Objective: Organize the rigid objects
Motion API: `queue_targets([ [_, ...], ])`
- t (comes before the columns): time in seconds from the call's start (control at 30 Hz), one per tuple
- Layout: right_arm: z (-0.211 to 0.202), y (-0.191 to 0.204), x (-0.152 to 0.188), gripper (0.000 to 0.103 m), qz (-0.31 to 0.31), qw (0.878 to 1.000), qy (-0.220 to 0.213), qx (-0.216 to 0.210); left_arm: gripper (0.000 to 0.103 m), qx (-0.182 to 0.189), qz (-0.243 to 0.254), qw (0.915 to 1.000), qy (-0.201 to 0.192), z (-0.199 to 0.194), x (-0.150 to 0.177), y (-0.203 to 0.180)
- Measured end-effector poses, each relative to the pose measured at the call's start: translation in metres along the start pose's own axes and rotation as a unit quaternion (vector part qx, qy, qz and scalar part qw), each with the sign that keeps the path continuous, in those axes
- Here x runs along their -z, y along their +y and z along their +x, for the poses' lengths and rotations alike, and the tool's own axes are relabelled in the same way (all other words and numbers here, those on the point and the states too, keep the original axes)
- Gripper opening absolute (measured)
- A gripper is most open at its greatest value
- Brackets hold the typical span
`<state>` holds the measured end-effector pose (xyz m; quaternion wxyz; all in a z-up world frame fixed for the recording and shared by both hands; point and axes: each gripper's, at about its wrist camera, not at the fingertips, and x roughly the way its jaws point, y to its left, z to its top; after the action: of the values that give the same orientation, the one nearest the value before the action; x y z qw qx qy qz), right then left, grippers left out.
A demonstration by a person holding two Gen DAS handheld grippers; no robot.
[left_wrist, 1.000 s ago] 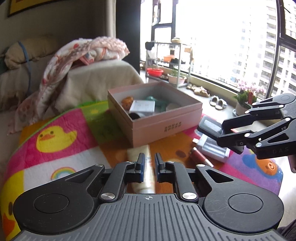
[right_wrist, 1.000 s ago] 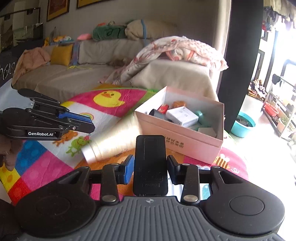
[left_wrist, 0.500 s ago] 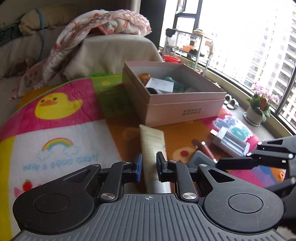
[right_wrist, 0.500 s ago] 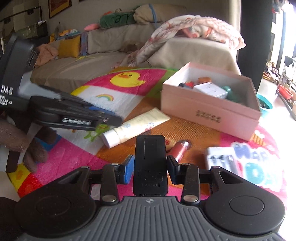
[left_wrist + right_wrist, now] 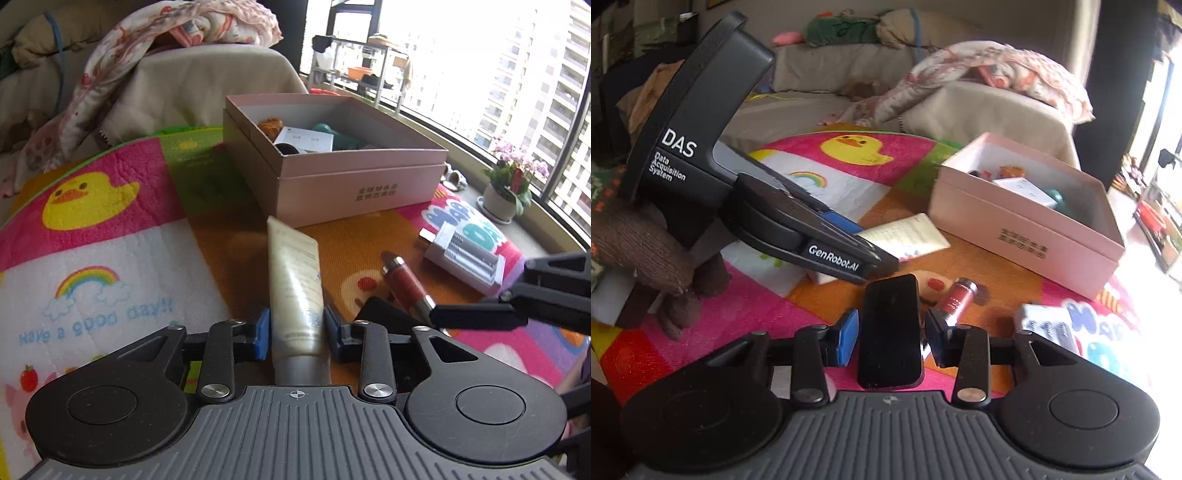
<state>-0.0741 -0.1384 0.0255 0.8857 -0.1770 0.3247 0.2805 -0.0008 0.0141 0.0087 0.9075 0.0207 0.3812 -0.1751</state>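
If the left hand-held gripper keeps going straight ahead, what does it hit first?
The cream tube already lies between its fingers. Pushing on along the tube, the left hand-held gripper would probably meet the pink box next, though depth is hard to judge.

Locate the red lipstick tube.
The red lipstick tube lies on the orange part of the play mat, between the cream tube and the white charger.

One pink box point(image 5: 354, 184), one cream tube point(image 5: 295, 280), one red bottle point(image 5: 406, 286), one black slab point(image 5: 890, 332), one white charger point(image 5: 463, 256).
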Motion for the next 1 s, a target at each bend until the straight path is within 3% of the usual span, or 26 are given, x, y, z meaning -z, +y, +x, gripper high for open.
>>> queue_targets([
  [0.13,-0.001,0.009,0.003,0.041,-0.049,0.998,0.007,0.025,0.032,-0.022,-0.003,0.9998,-0.005,-0.009,0.007,0.008],
  [0.2,-0.003,0.004,0.005,0.051,-0.046,0.998,0.013,0.036,0.032,-0.02,-0.015,0.9997,-0.006,-0.011,0.009,0.011],
  [0.33,-0.006,-0.012,0.005,0.056,-0.015,0.998,0.023,0.061,0.032,-0.027,-0.016,0.9994,-0.011,-0.012,0.01,0.009],
  [0.5,-0.009,-0.034,0.001,0.055,0.063,0.997,0.015,0.049,0.033,-0.044,-0.025,0.9984,-0.026,-0.013,0.015,0.003],
  [0.6,0.003,-0.048,0.001,0.047,0.107,0.991,0.027,0.072,0.032,-0.058,-0.005,0.9977,-0.035,-0.013,0.019,-0.007],
  [0.67,0.014,-0.056,0.002,0.038,0.131,0.988,0.051,0.064,0.032,-0.058,0.01,0.9972,-0.045,-0.013,0.023,-0.01],
  [0.73,0.017,-0.061,0.004,0.035,0.151,0.986,0.046,0.051,0.033,-0.053,-0.003,0.9975,-0.047,-0.012,0.022,-0.007],
  [0.87,0.022,-0.059,0.002,0.029,0.142,0.988,0.039,0.042,0.033,-0.054,-0.027,0.9975,-0.037,-0.009,0.016,-0.005],
  [0.9,0.021,-0.058,0.001,0.022,0.138,0.989,0.041,0.038,0.032,-0.055,-0.026,0.9975,-0.034,-0.01,0.015,-0.005],
  [1.0,0.009,-0.061,0.0,0.02,0.132,0.99,0.04,0.025,0.031,-0.039,-0.014,0.9986,-0.034,-0.016,0.019,-0.008],
])
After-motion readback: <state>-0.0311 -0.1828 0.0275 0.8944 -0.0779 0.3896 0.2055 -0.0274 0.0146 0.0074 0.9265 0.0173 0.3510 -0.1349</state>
